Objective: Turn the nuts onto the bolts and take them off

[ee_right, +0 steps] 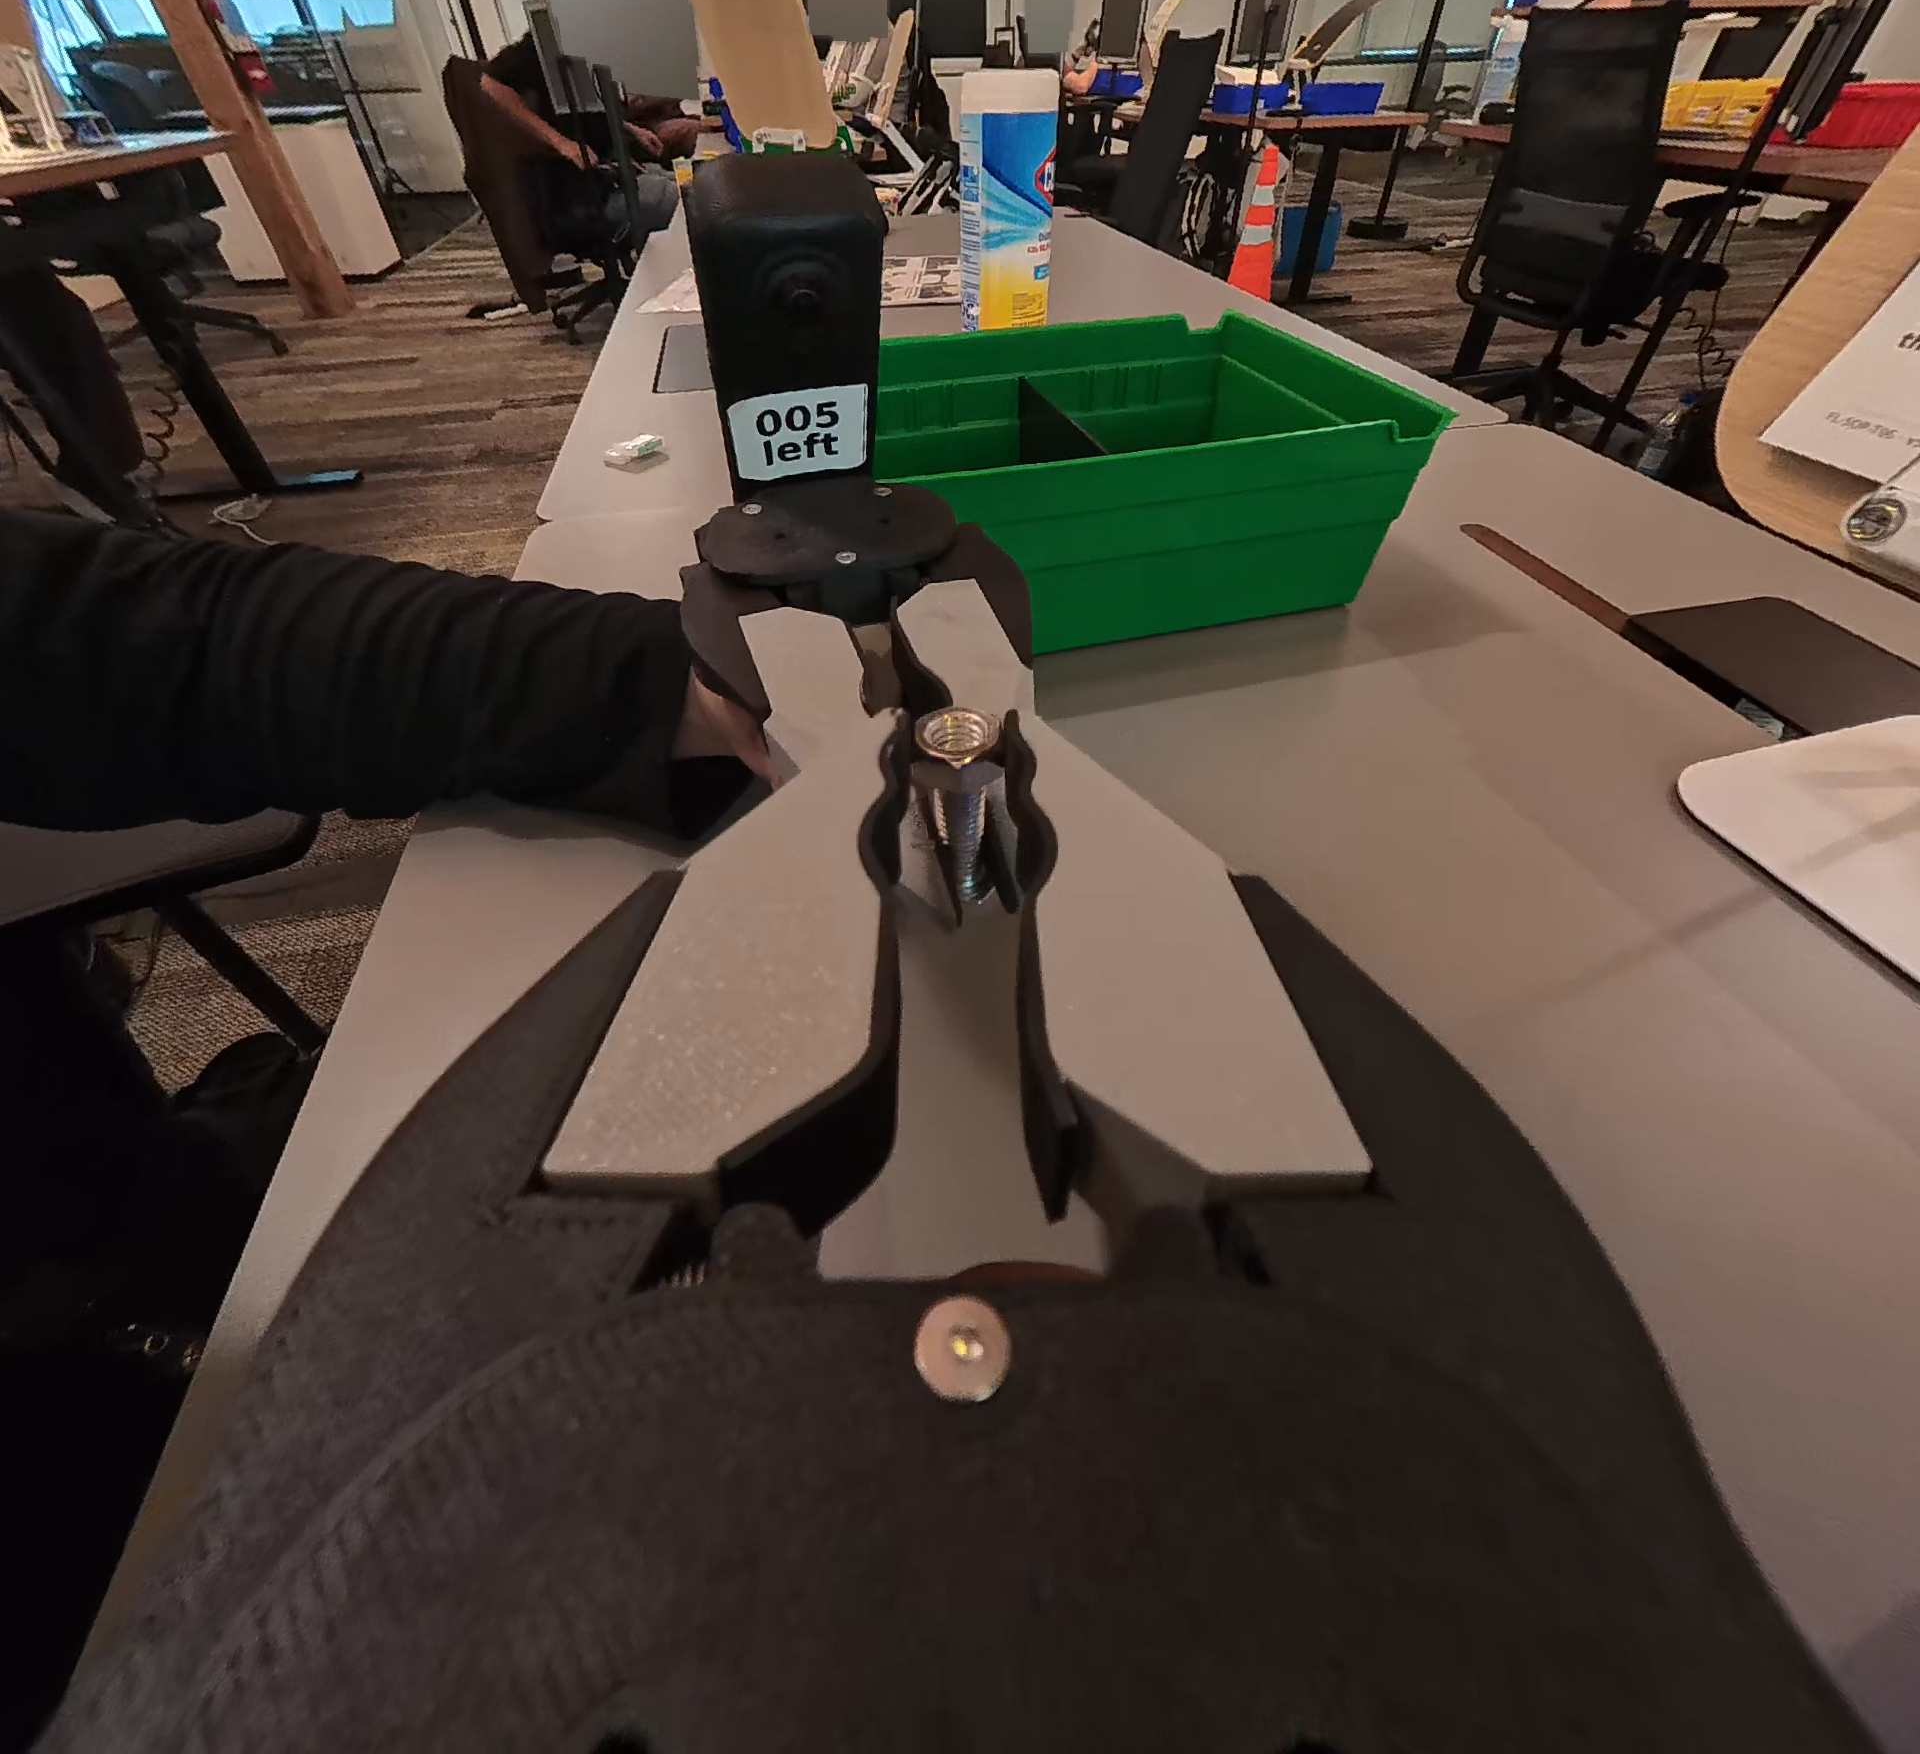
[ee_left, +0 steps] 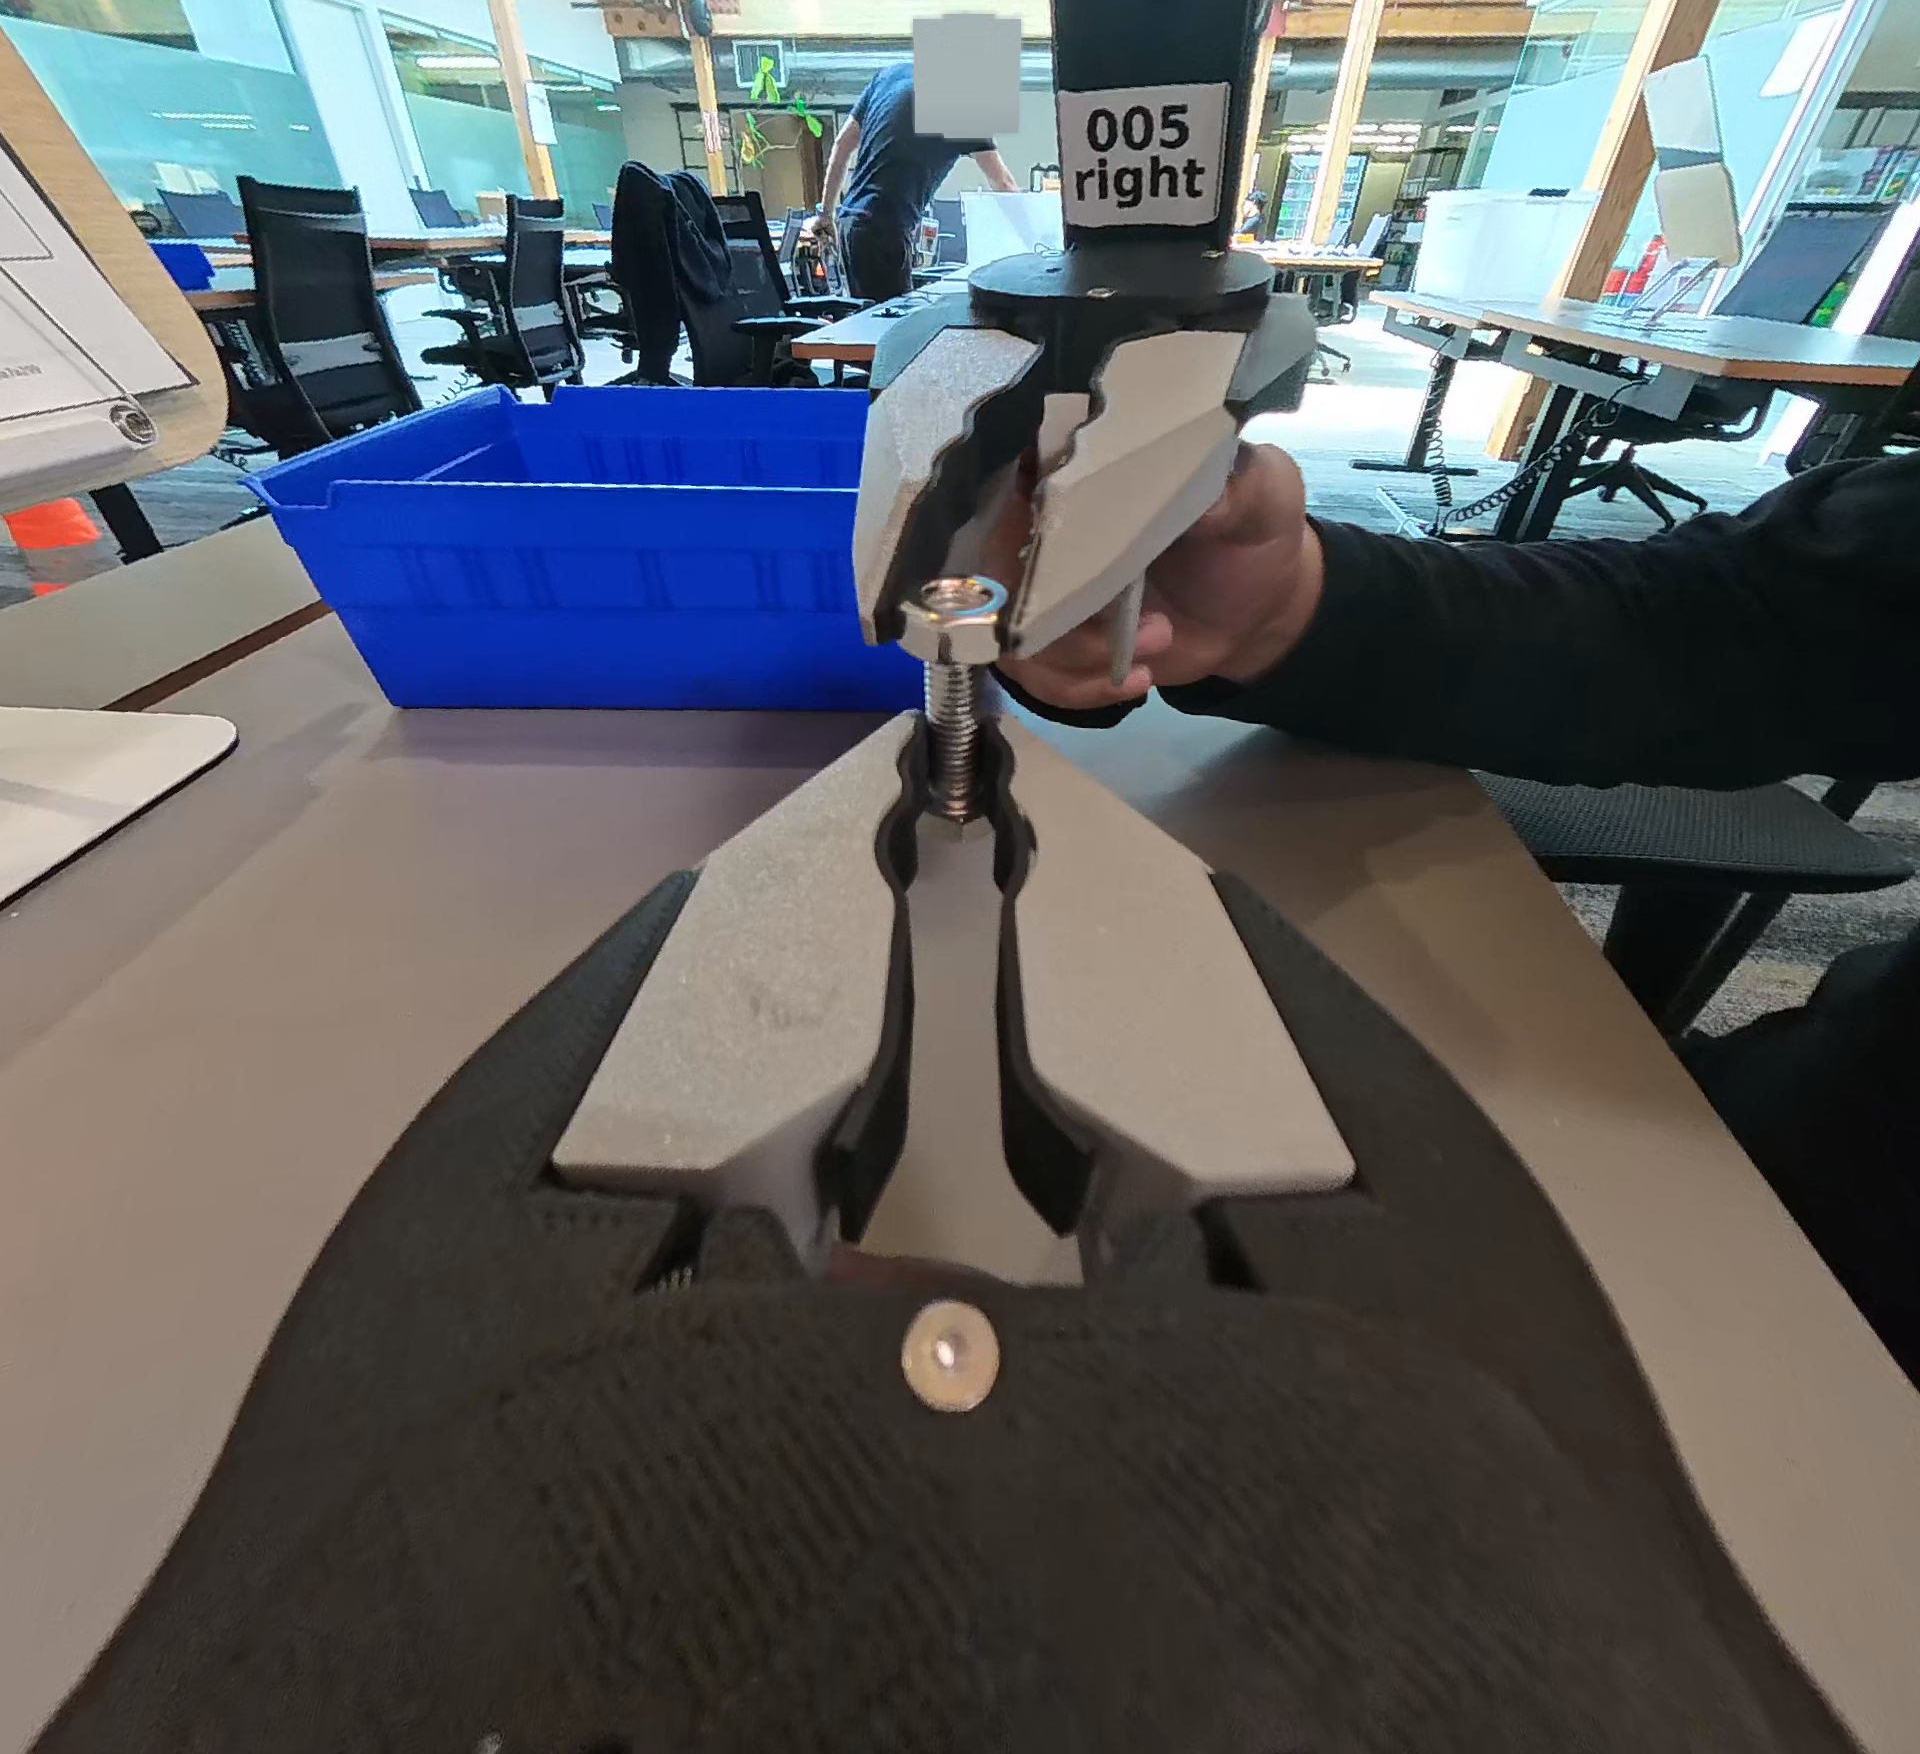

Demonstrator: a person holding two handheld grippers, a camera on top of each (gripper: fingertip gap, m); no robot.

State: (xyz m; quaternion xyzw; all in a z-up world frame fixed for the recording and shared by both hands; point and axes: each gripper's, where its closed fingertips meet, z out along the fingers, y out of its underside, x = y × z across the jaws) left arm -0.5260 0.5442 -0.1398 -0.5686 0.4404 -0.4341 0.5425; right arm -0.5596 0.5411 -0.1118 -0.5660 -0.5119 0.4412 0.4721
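Over the grey tabletop (ee_left: 416,873) I have my left gripper (ee_left: 958,805) clamped on the upright bolt (ee_left: 954,748), and my right gripper (ee_right: 956,769) closed around the nut (ee_left: 954,629) at its top end.

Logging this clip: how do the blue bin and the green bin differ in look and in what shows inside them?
The blue bin appears in the left wrist view, behind the right gripper; the green bin appears in the right wrist view, behind the left gripper. The green bin has a dark divider splitting its inside; the blue bin shows no divider in what is visible. Both are ribbed plastic bins on the grey table, with no contents visible.
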